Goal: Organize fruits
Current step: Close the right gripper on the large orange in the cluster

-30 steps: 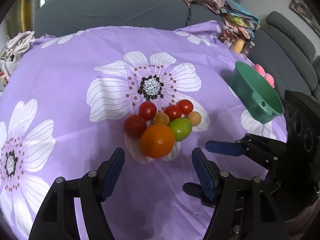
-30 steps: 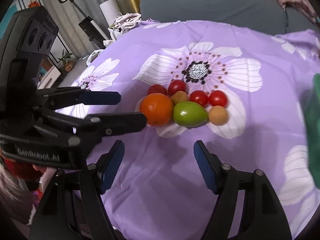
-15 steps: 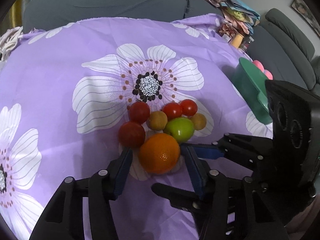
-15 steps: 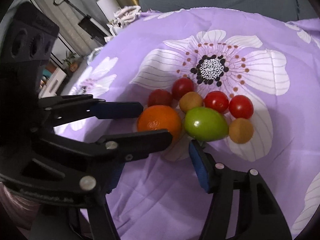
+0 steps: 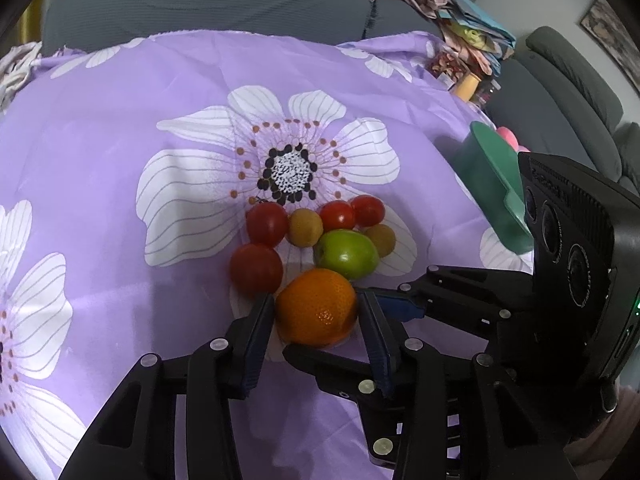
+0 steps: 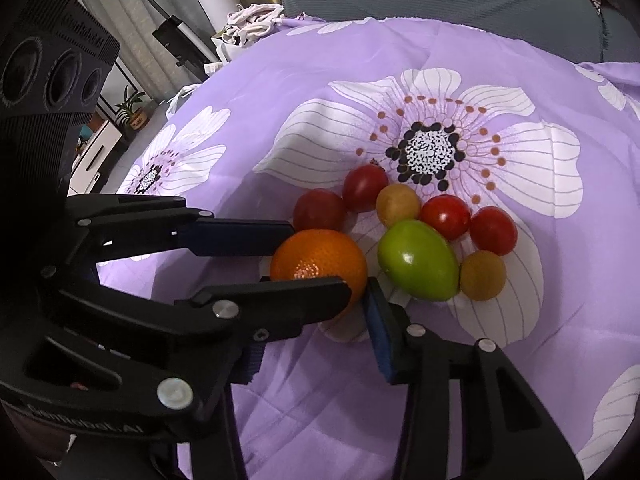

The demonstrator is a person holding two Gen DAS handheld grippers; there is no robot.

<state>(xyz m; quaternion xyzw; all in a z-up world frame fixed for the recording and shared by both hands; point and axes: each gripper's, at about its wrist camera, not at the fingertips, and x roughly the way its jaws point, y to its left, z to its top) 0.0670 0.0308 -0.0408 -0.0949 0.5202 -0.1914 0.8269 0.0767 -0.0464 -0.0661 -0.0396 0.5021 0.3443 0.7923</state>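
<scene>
An orange (image 5: 316,312) lies at the near edge of a fruit cluster on the purple flowered cloth (image 5: 160,80). My left gripper (image 5: 315,300) has its jaws closing, and both blue pads touch the orange's sides. In the right wrist view the left gripper (image 6: 318,258) reaches in from the left around the orange (image 6: 320,256). My right gripper (image 6: 308,320) is also closing, with no fruit between its pads. It straddles the left gripper's near finger. A green fruit (image 6: 418,260) lies just beyond its right fingertip. Red tomatoes (image 5: 267,224) and small yellow fruits (image 5: 306,227) sit behind.
A green plastic container (image 5: 492,184) stands at the cloth's right edge, with pink objects (image 5: 506,136) behind it. A grey sofa (image 5: 200,0) with piled clothes runs along the back. In the right wrist view the cloth drops off at the left toward the floor.
Both grippers' jaws have narrowed. The left gripper came forward until its pads reached the orange. The right gripper moved in toward the orange and now crosses the left gripper's finger.
</scene>
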